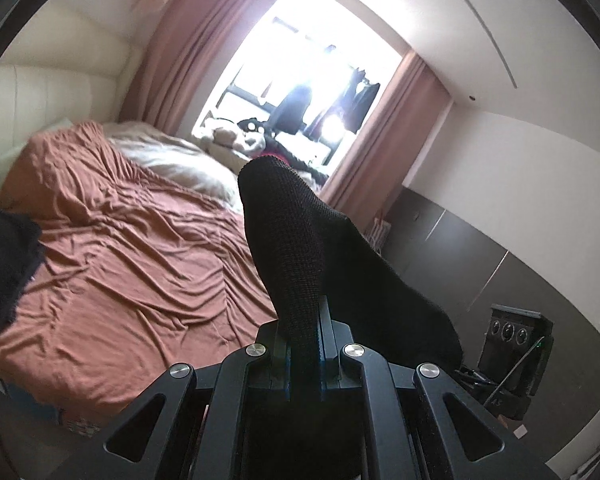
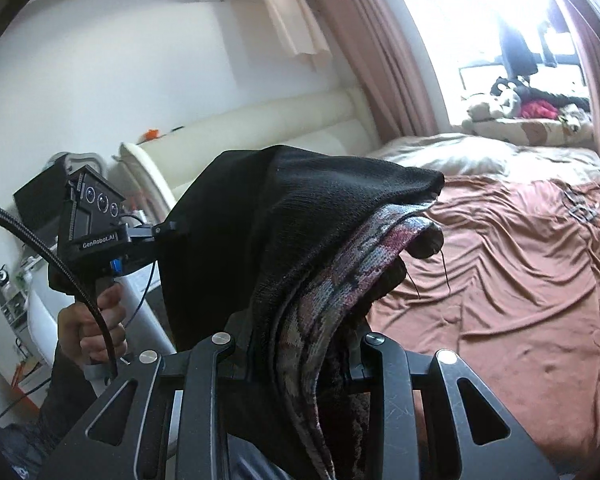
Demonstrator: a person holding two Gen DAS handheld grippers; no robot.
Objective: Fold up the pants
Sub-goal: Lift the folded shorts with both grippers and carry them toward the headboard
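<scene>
Above the bed (image 1: pixel 132 248), both grippers pinched the black knit pants (image 1: pixel 296 248): left gripper (image 1: pixel 304 320) nearly closed on one thin layer, right gripper (image 2: pixel 300 340) wider on a thick bunch. Soft and limp, the pants probably wanted edge grips

The pants (image 1: pixel 296 248) are showing as black knitted cloth, matt and finely ribbed, with a patterned pink-and-grey woven inner face (image 2: pixel 340 276). The left tool (image 1: pixel 304 336) is looking like matt black metal with shiny silver pins. Beside the pants, the bed (image 1: pixel 140 248) is wearing a smooth, creased rust-coloured sheet; the curtains (image 1: pixel 204 40) behind the bed are hanging as soft pink cloth.
</scene>
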